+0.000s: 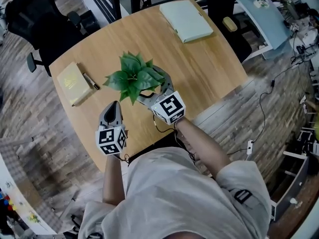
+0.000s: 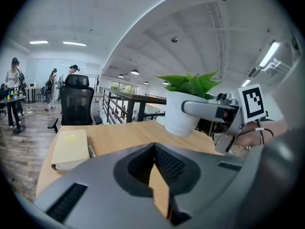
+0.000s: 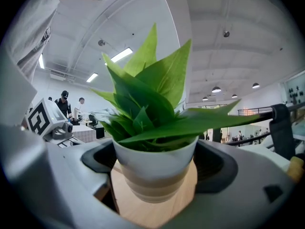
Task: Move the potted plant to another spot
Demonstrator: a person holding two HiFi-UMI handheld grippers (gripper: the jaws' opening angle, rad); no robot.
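Note:
The potted plant (image 1: 133, 75), green leaves in a white pot, is at the middle of the round wooden table (image 1: 209, 73). My right gripper (image 1: 152, 89) has one jaw on each side of the pot, shut on it. In the right gripper view the pot (image 3: 155, 168) fills the gap between the jaws, with wood showing beneath. My left gripper (image 1: 113, 107) hovers over the table just left of the plant, shut and holding nothing. From the left gripper view the pot (image 2: 183, 119) shows with a finger of the right gripper (image 2: 209, 109) across it. Whether the pot touches the table is unclear.
A yellow notebook (image 1: 74, 82) with a pen (image 1: 91, 81) beside it lies at the table's left. A pale green book (image 1: 186, 20) lies at the far edge. A black office chair (image 1: 35, 14) stands beyond the table, far left. The person's body is against the near edge.

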